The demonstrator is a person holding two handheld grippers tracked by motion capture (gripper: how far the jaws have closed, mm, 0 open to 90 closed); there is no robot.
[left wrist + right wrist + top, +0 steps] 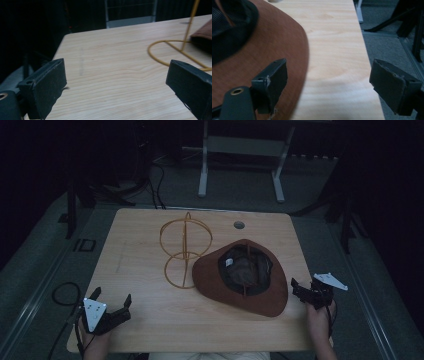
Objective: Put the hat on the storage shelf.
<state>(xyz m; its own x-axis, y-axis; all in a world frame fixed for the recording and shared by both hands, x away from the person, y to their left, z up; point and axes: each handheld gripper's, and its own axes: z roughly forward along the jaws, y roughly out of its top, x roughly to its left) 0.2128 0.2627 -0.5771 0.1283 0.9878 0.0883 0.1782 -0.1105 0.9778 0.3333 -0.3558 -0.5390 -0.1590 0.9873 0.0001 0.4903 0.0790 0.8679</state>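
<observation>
At the near left corner of the tabletop point(150, 320) the left gripper point(114, 304) hovers in the person's left hand point(95, 345), its grey three-cornered plate facing up. Its jaws stand spread wide with nothing between them; in the left gripper view point(116, 82) bare pale wood lies in the gap.

Further right, toward the middle of the tabletop, a yellow wire hat stand point(184, 251) rests on its round base ring, with crossed hoops rising above it. In the left gripper view part of the base ring and one upright rod point(175, 48) show beyond the right-hand jaw, well apart from it.

Just beside the stand on its right lies a brown hat point(240, 292), upside down, its dark lining and inner band turned upward. The brim's left edge sits close against the stand's base ring; whether they touch I cannot tell. A small round grey grommet point(239, 225) is set in the tabletop behind the hat.

At the right edge of the tabletop the right gripper point(304, 291) is held in the person's right hand point(320, 320), pointing toward the hat's brim and near it. Its jaws too are spread apart and empty. In the right gripper view point(328, 80) the left-hand jaw hangs over the brim's brown edge point(284, 42), while the right-hand jaw sits out over the tabletop's edge, above the grey floor point(392, 47).
</observation>
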